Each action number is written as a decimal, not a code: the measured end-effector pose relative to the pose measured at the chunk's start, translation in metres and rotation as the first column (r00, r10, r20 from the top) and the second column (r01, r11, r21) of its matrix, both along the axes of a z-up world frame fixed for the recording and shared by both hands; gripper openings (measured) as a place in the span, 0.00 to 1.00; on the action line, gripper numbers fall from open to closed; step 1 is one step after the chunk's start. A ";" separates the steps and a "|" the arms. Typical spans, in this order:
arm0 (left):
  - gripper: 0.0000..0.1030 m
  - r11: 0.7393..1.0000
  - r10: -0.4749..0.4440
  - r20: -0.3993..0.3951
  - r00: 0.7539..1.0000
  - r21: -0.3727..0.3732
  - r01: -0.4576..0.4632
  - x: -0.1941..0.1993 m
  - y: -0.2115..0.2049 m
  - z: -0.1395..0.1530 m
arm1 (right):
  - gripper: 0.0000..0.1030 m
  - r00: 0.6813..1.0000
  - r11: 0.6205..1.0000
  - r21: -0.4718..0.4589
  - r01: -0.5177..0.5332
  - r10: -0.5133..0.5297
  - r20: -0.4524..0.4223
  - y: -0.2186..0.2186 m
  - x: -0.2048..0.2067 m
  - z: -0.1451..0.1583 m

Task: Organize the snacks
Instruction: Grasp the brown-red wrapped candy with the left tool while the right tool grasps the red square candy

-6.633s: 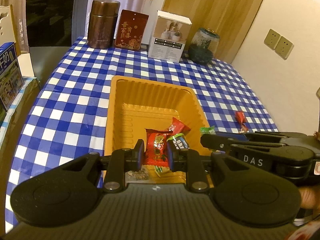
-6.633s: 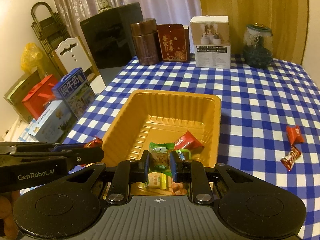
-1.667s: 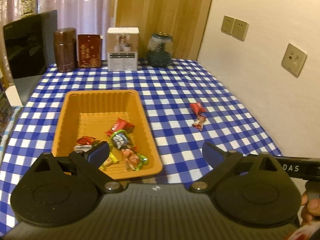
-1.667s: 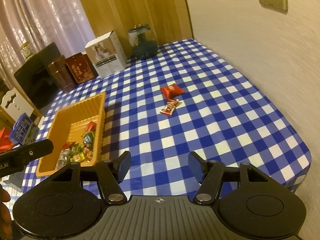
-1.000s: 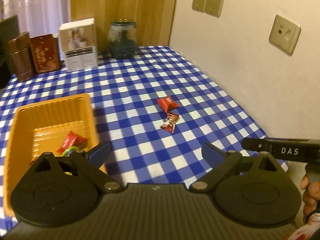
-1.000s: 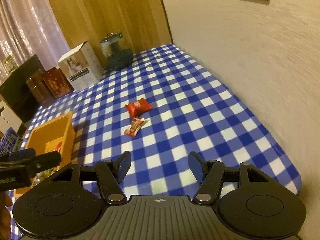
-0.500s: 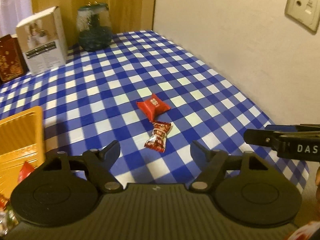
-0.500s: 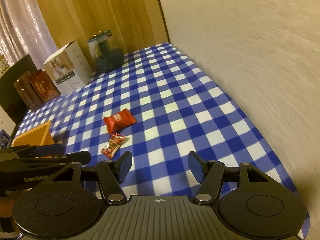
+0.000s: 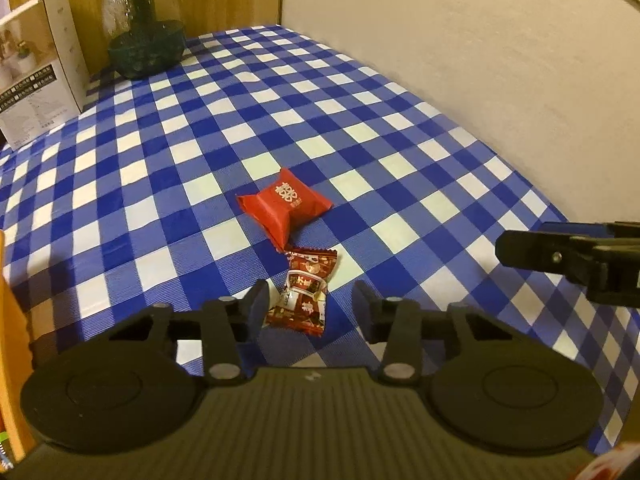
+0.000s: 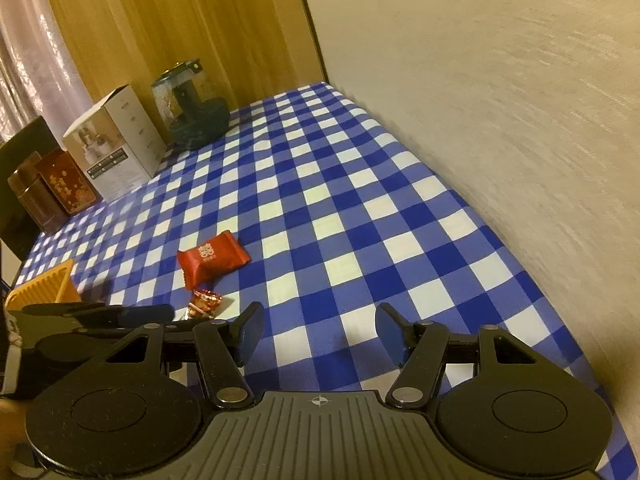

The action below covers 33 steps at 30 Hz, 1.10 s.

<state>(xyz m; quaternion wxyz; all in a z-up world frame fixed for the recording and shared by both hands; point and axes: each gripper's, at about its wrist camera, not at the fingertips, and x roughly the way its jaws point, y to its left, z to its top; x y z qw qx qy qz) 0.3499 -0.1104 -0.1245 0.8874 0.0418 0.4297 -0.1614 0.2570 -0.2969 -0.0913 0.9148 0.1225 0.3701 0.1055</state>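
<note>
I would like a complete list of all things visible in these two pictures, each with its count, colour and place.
red candy: 1, plain red, mid-cloth
dark red candy: 1, printed wrapper, between the left fingers
tray: 1, orange, left edge
glass jar: 1, dark green, back
carton: 1, white, beside jar
tin: 1, red, left of carton
canister: 1, brown, far left
tablecloth: 1, blue-white check
left gripper: 1, black, open
right gripper: 1, black, open
</note>
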 end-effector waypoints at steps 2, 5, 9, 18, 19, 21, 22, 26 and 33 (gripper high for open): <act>0.31 1.000 -0.001 -0.003 1.000 -0.001 0.001 0.003 0.000 -0.003 | 0.61 1.000 1.000 0.003 0.000 0.000 -0.003 0.001 0.001 -0.002; 0.25 1.000 -0.005 -0.001 1.000 0.006 0.005 0.003 -0.001 -0.006 | 0.61 1.000 1.000 0.005 0.001 -0.001 -0.006 0.003 0.003 -0.004; 0.22 1.000 0.001 0.003 1.000 0.013 -0.001 0.002 0.000 -0.006 | 0.61 1.000 1.000 0.007 -0.005 0.005 -0.014 0.006 0.005 -0.007; 0.22 0.995 0.094 0.027 0.995 -0.023 -0.093 -0.010 0.033 0.028 | 0.61 0.997 0.996 0.022 -0.082 0.082 -0.002 0.028 0.021 -0.007; 0.22 0.994 0.102 0.031 0.994 -0.029 -0.102 -0.011 0.037 0.033 | 0.61 0.994 0.994 0.017 -0.105 0.105 -0.001 0.033 0.025 -0.008; 0.22 0.992 0.122 0.045 0.991 -0.043 -0.121 -0.013 0.048 0.043 | 0.61 0.990 0.990 0.022 -0.139 0.139 -0.007 0.043 0.033 -0.010; 0.22 0.991 0.131 0.052 0.990 -0.048 -0.129 -0.013 0.052 0.047 | 0.61 0.988 0.987 0.039 -0.153 0.154 -0.019 0.047 0.039 -0.012; 0.22 0.986 0.160 0.073 0.984 -0.059 -0.156 -0.014 0.069 0.059 | 0.61 0.978 0.973 0.124 -0.192 0.200 -0.052 0.063 0.059 -0.020; 0.22 0.981 0.191 0.094 0.977 -0.066 -0.185 -0.017 0.091 0.069 | 0.61 0.976 0.967 0.161 -0.197 0.210 -0.065 0.092 0.089 -0.034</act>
